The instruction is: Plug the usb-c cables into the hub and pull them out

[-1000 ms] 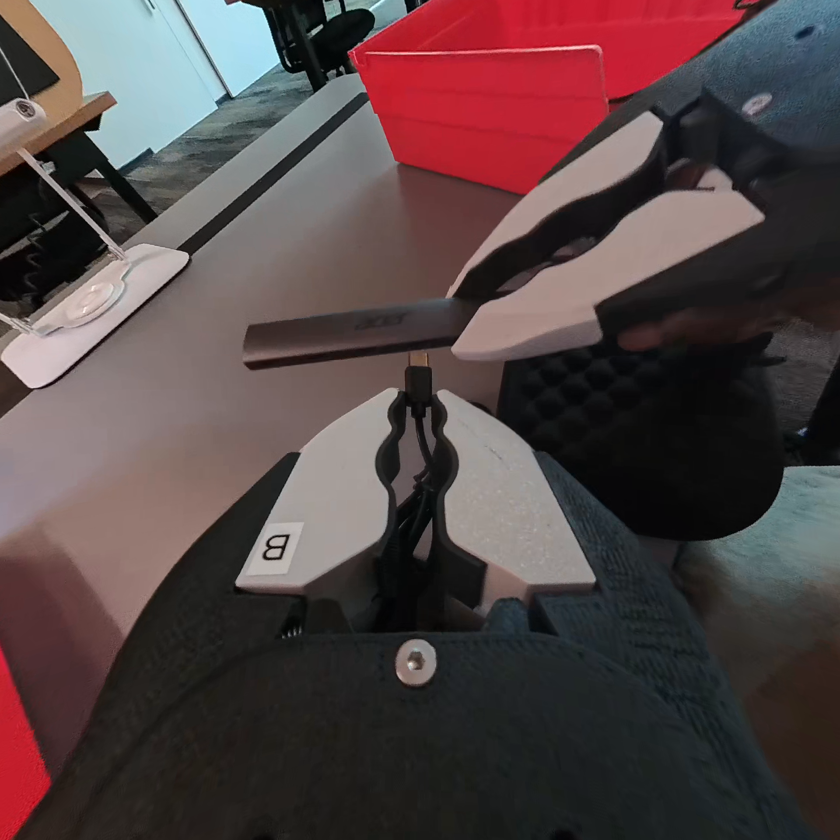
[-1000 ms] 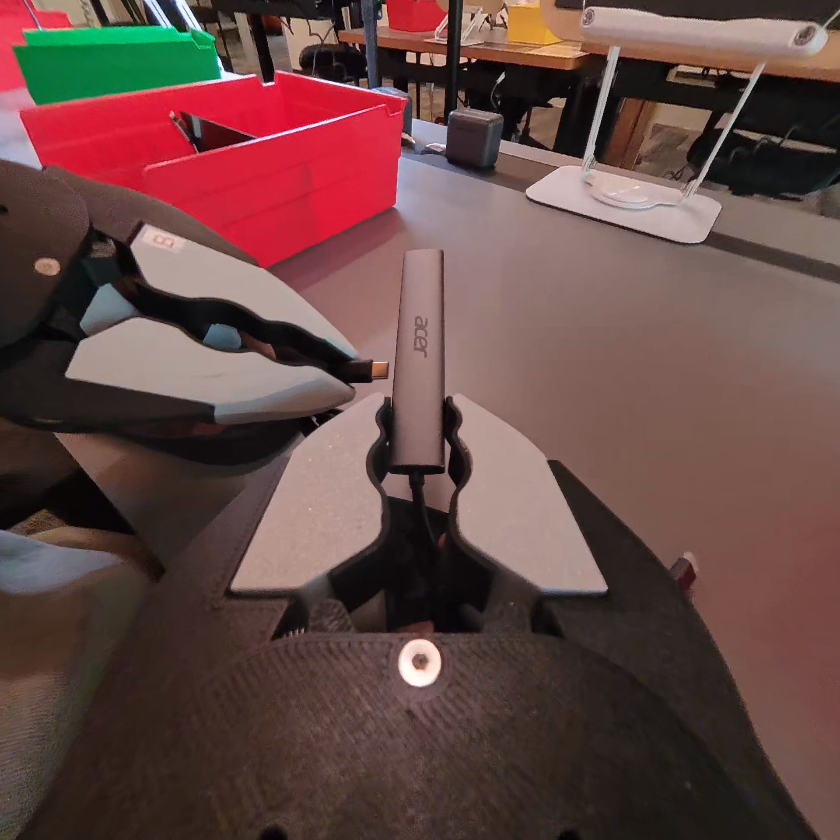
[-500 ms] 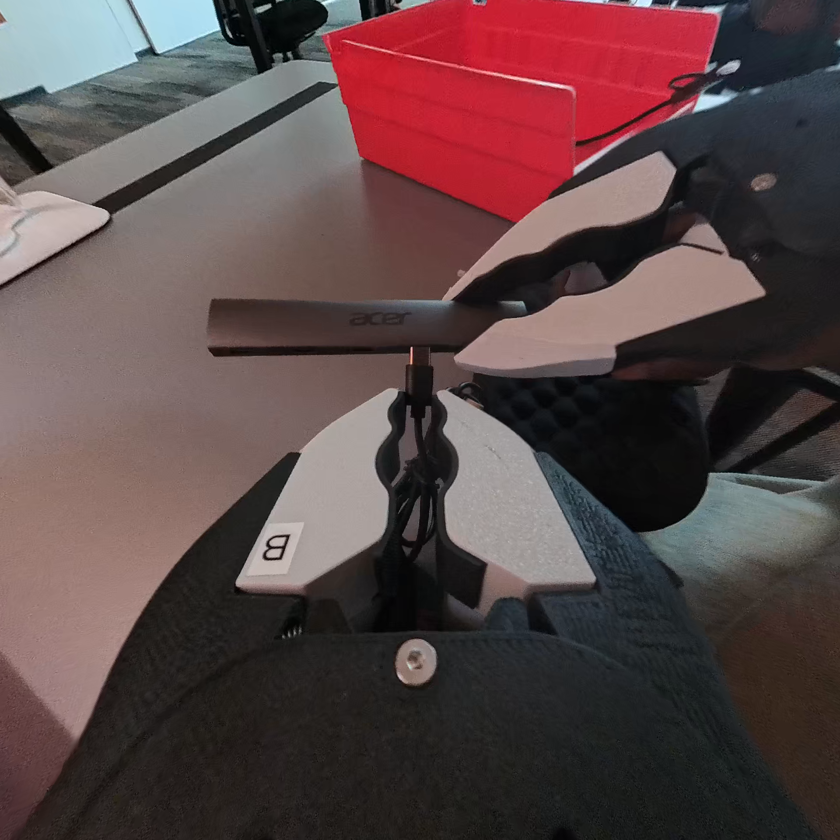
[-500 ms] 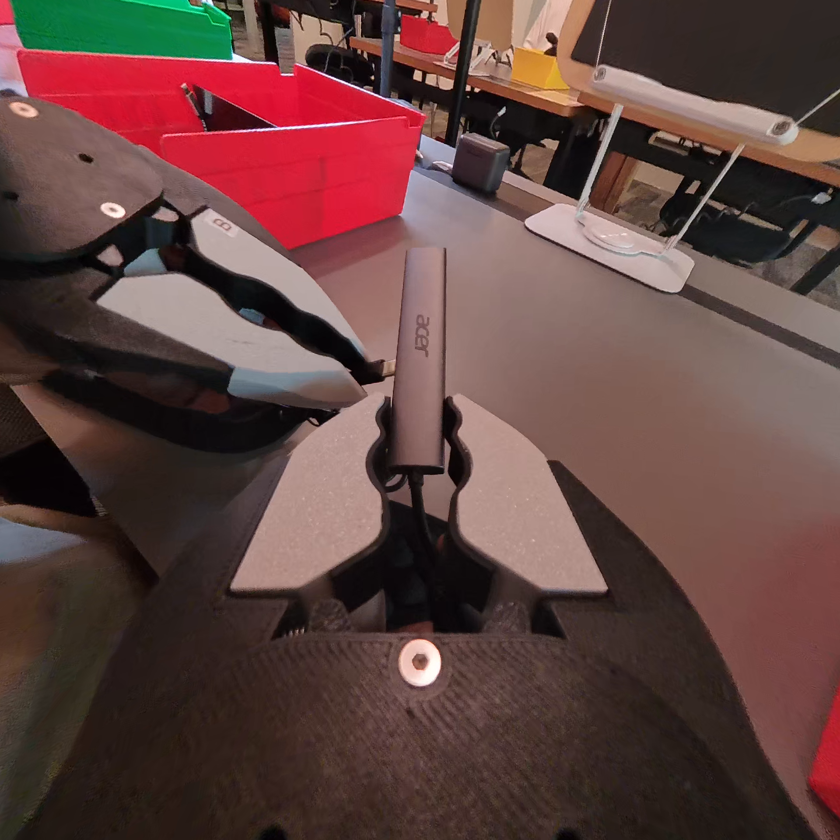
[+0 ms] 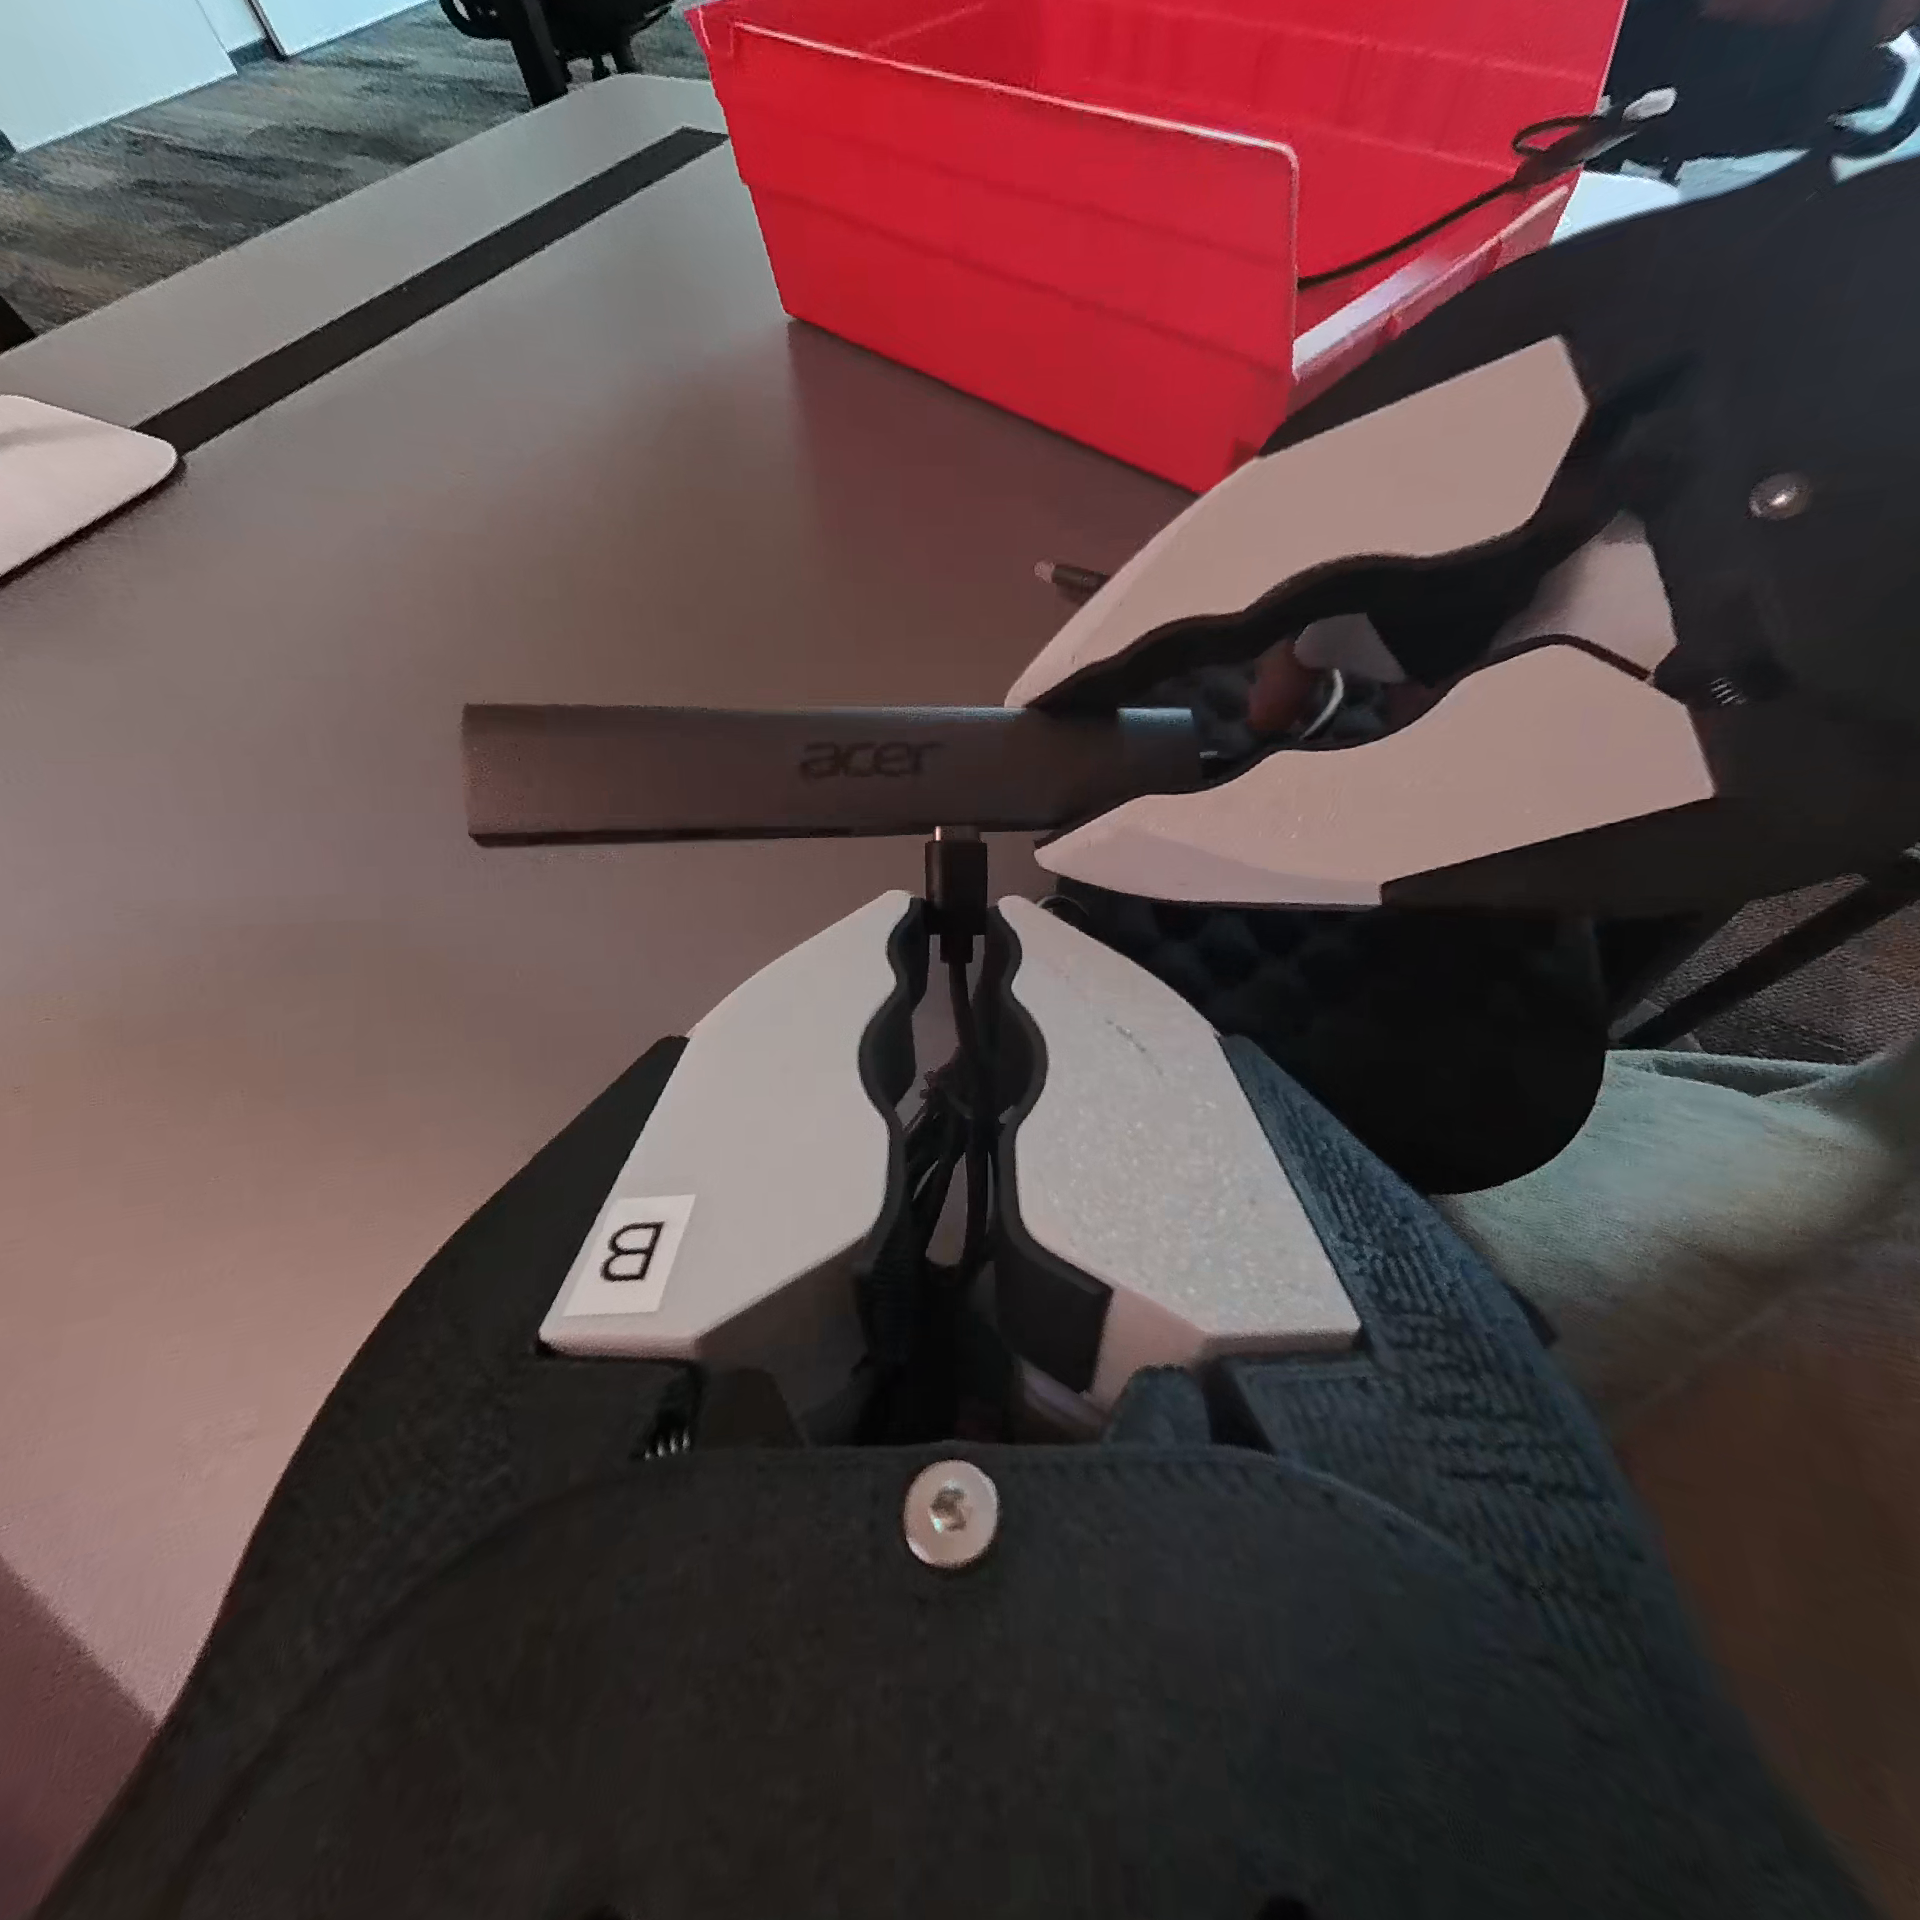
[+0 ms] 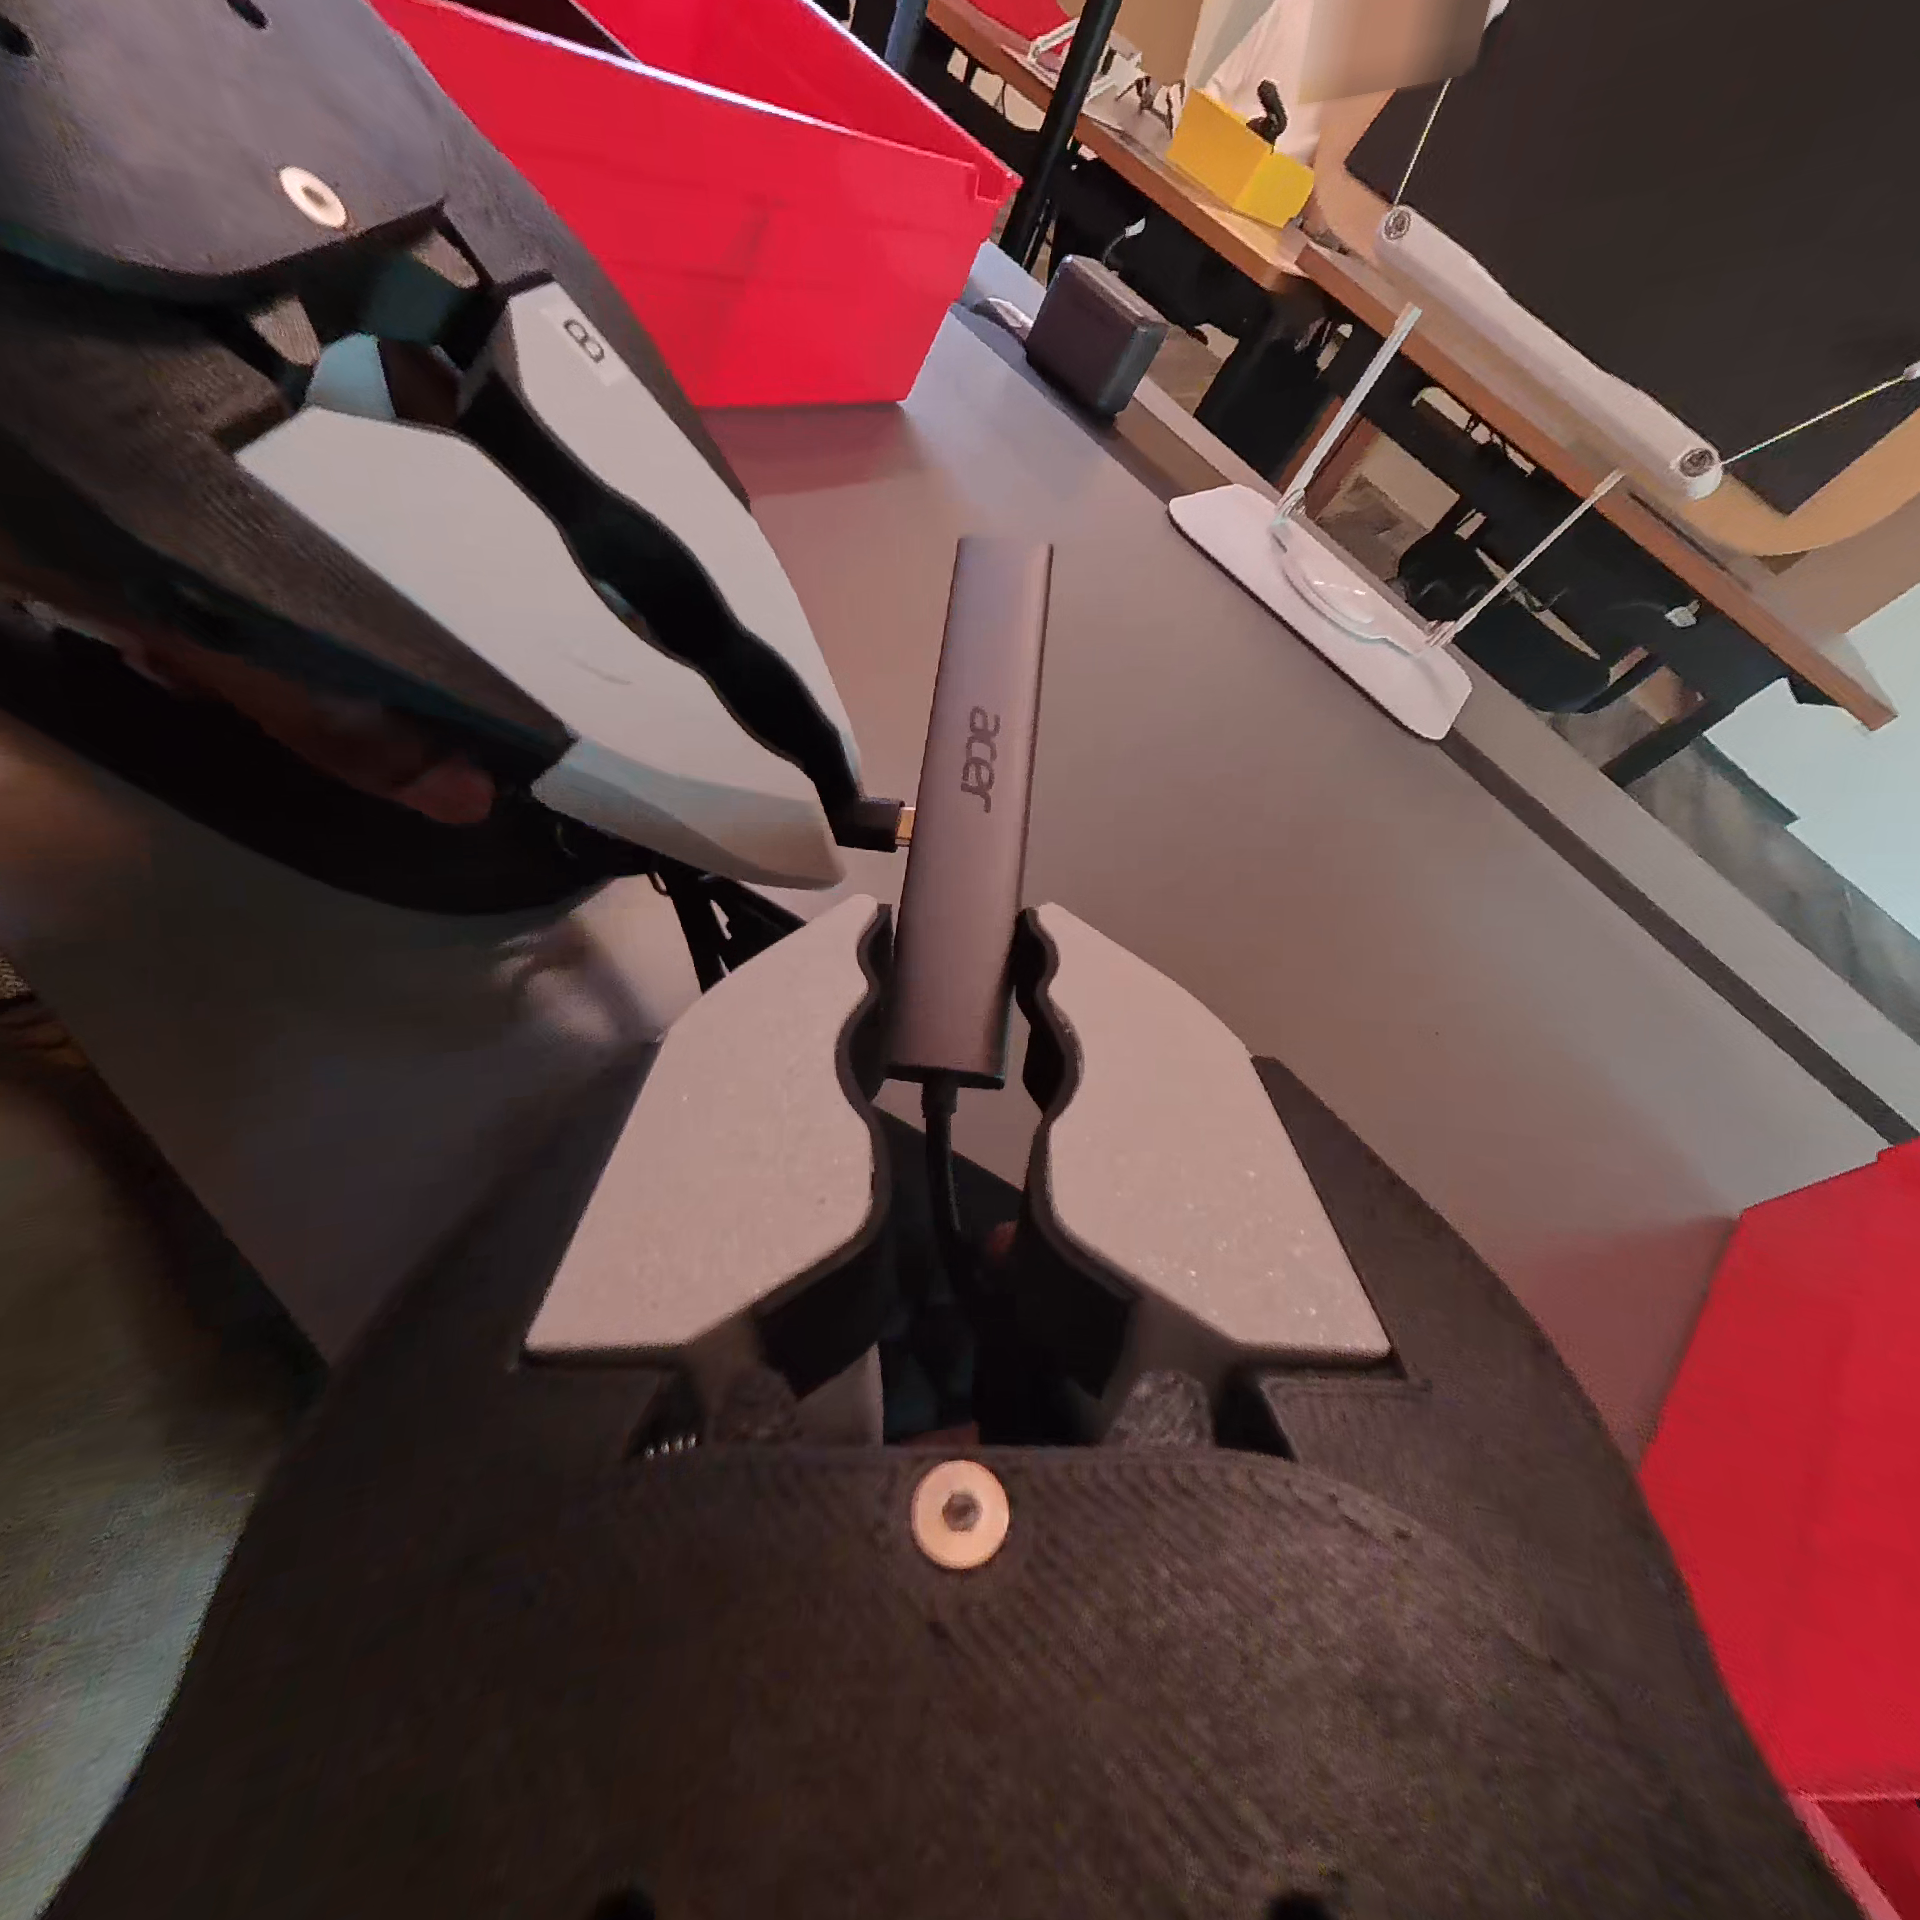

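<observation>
My left gripper (image 5: 956, 914) is shut on a black USB-C cable plug (image 5: 957, 873). The plug's metal tip touches the long side of a slim grey hub (image 5: 748, 764); part of the tip still shows. My right gripper (image 6: 956, 925) is shut on the hub's cable end and holds the hub (image 6: 971, 790) in the air above the table. In the right wrist view the left gripper (image 6: 842, 821) comes in from the left with the plug (image 6: 883, 821) against the hub's side. In the left wrist view the right gripper (image 5: 1049, 769) comes in from the right.
A red bin (image 5: 1039, 208) stands at the back of the dark table (image 5: 312, 727), with a black cable over its rim. A white stand (image 6: 1340, 613) and a small dark box (image 6: 1096, 343) sit farther off. Another red bin (image 6: 1808, 1455) is at the right. The grippers are tip to tip, or close to it.
Both grippers have turned and shifted over the table, and the plug tip has closed the small gap to the hub's side. Both grips are unchanged.
</observation>
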{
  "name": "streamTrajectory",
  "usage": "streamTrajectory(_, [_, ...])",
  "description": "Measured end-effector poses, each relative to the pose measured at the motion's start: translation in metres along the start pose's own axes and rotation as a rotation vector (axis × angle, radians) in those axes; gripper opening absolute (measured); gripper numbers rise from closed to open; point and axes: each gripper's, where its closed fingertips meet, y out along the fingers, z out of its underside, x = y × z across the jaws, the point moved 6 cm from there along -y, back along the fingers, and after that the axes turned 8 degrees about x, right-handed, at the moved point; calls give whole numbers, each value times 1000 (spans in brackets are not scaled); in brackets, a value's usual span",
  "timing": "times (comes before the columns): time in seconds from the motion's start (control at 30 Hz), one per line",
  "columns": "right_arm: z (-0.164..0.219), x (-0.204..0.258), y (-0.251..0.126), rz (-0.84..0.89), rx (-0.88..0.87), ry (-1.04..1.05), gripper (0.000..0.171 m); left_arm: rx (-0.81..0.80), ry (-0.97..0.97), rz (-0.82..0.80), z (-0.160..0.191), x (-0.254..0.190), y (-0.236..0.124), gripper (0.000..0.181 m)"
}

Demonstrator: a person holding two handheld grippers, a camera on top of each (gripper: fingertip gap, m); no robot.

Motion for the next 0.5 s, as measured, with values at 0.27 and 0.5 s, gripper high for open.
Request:
streamTrajectory(0.27, [4,1,-2,-19,7,-85,22,40,9,40,2,-2,4,9])
streamTrajectory(0.5, [6,1,-1,-13,29,-162,22,61,-30,59,3,-2,9,8])
